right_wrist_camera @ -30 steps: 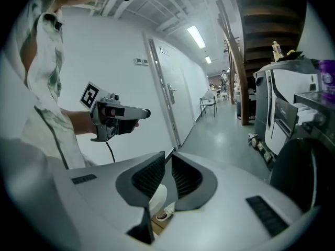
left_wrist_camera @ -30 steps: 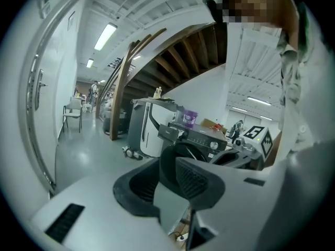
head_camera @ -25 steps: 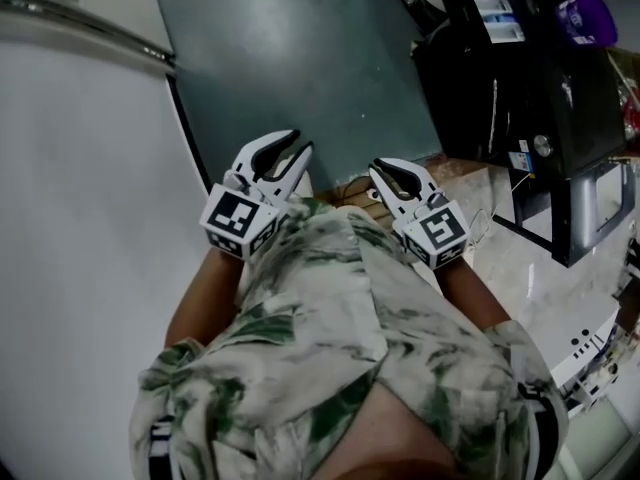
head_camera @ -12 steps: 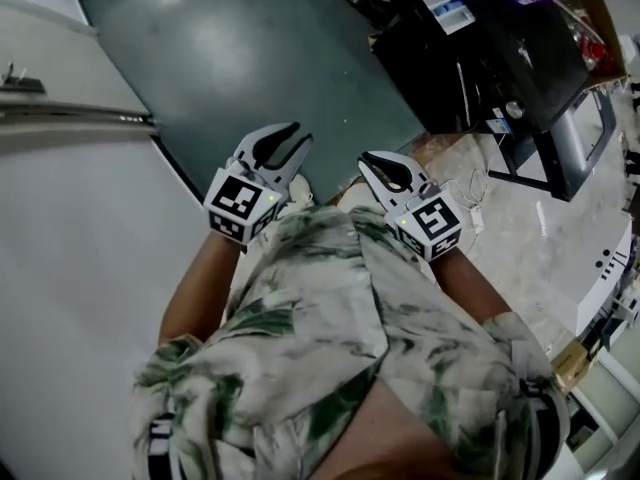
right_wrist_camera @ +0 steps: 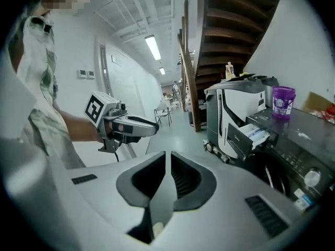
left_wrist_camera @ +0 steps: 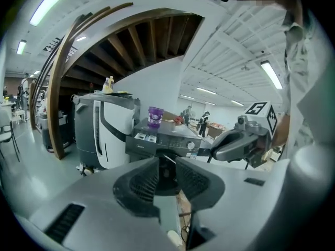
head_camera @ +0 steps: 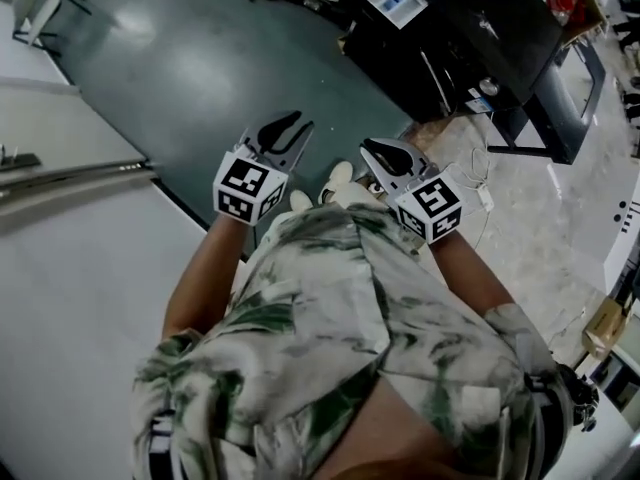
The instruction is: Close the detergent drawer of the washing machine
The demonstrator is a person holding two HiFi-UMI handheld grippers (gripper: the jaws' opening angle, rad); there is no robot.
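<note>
Off to the person's front right, well apart from both tools, the washing machine (head_camera: 470, 38) stands with its detergent drawer (right_wrist_camera: 259, 134) pulled out and its white and blue compartments exposed, so the closing push looks not yet begun. The left gripper (head_camera: 298, 123) has its jaws a narrow gap apart with nothing between them. The right gripper (head_camera: 372, 150) has its jaws pressed together, also empty, and both are held close at the person's waist. The likeliest slip, I judge, is a push landing on one corner of the drawer front, which could skew it in its slot and leave it ajar. An approach that comes in too high could also knock the purple cup (right_wrist_camera: 283, 102) standing on the machine's top just above the drawer. A white cable (head_camera: 483, 190) lies on the floor beside the person's feet (a possible snag when stepping in). Only the right gripper view shows the drawer's open inside. The left gripper view instead gives the control panel and the other tool in profile, and the head view alone shows the cable and how far off the machine is.
</note>
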